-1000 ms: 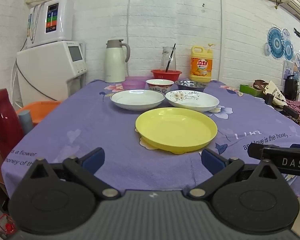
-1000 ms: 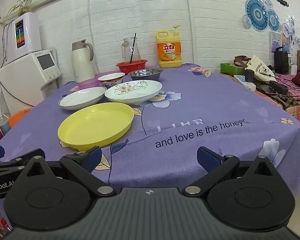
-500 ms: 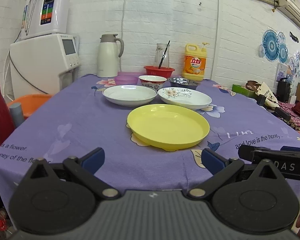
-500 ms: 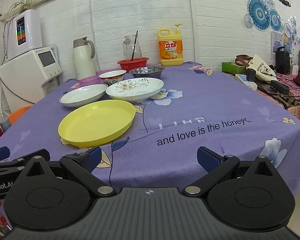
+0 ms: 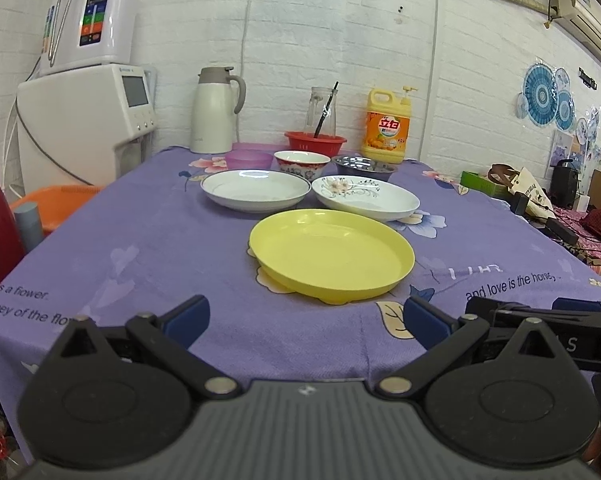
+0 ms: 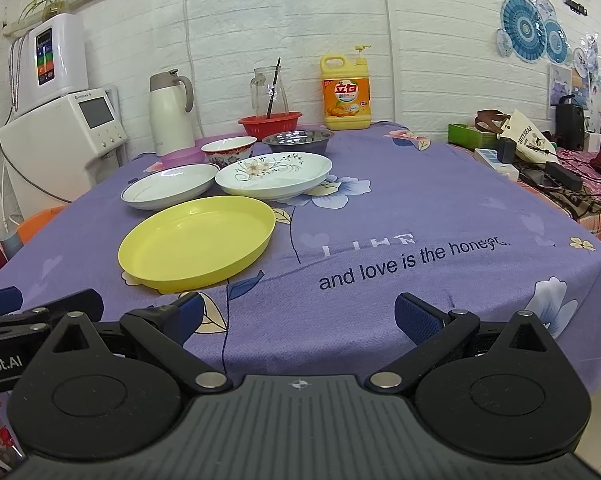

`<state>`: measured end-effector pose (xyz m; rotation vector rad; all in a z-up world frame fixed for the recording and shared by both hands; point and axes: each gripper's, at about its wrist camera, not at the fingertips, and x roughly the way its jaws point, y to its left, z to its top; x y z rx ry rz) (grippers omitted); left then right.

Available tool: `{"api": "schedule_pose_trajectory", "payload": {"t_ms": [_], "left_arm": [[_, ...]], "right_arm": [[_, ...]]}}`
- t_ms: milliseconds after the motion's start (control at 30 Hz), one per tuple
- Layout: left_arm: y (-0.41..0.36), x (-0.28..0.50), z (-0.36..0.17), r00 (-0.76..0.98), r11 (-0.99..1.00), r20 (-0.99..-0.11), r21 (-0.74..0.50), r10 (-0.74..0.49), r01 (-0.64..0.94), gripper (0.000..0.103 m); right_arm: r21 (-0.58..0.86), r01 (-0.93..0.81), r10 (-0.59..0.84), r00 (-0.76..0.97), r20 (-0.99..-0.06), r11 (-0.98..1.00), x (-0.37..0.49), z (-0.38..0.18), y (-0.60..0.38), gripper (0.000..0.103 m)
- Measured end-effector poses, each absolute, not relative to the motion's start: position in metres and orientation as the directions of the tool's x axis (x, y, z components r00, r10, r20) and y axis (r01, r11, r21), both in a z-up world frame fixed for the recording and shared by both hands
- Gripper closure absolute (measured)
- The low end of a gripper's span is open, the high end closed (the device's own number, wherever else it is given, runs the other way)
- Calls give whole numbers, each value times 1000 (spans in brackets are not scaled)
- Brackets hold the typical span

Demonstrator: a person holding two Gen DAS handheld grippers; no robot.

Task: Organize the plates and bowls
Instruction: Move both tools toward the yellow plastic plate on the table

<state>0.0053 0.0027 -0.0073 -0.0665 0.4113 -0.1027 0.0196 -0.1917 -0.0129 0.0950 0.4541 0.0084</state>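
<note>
across the bottom of the left wrist view i see my left gripper [image 5: 306, 320], its two blue-padded fingers [image 5: 186, 316] spread wide apart with nothing between them, held at the near edge of a table covered in a purple flowered tablecloth [image 5: 140, 248]. just above centre lies a yellow plate [image 5: 332, 254], flat on the cloth. behind it, toward the upper middle of the frame, sit a plain white plate [image 5: 256, 190] on the left and a white plate with a flower pattern [image 5: 366, 196] on the right; the flowered plate's near rim is just beside the yellow plate's far rim. further back stand a pink plastic bowl [image 5: 248, 159], a red-and-white patterned bowl [image 5: 300, 163] and a metal bowl [image 5: 364, 166], in a row. at the lower right edge part of my other gripper shows as a black bar.

along the bottom of the right wrist view my right gripper [image 6: 298, 316] is likewise spread open and empty at the table edge. the yellow plate [image 6: 198, 240] lies left of centre. above it are the plain white plate [image 6: 170, 186] and the flowered plate [image 6: 274, 174], then the patterned bowl [image 6: 228, 150] and the metal bowl [image 6: 298, 140]. a yellow detergent bottle [image 6: 346, 94] stands against the white brick wall at upper centre. printed words on the cloth run across the middle right of the frame.
</note>
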Motion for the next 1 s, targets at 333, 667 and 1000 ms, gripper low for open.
{"api": "schedule_pose_trajectory", "payload": {"t_ms": [333, 667, 1000], "left_arm": [[6, 8, -9, 902, 992, -416, -98, -111, 77, 1], [8, 11, -12, 895, 991, -429, -111, -119, 79, 1], [8, 13, -16, 888, 990, -443, -119, -123, 77, 1]], "right_arm": [[89, 13, 28, 894, -446, 996, 20, -14, -192, 0], [82, 14, 25, 892, -452, 997, 19, -16, -191, 0], [76, 15, 23, 886, -463, 997, 21, -17, -190, 0]]}}
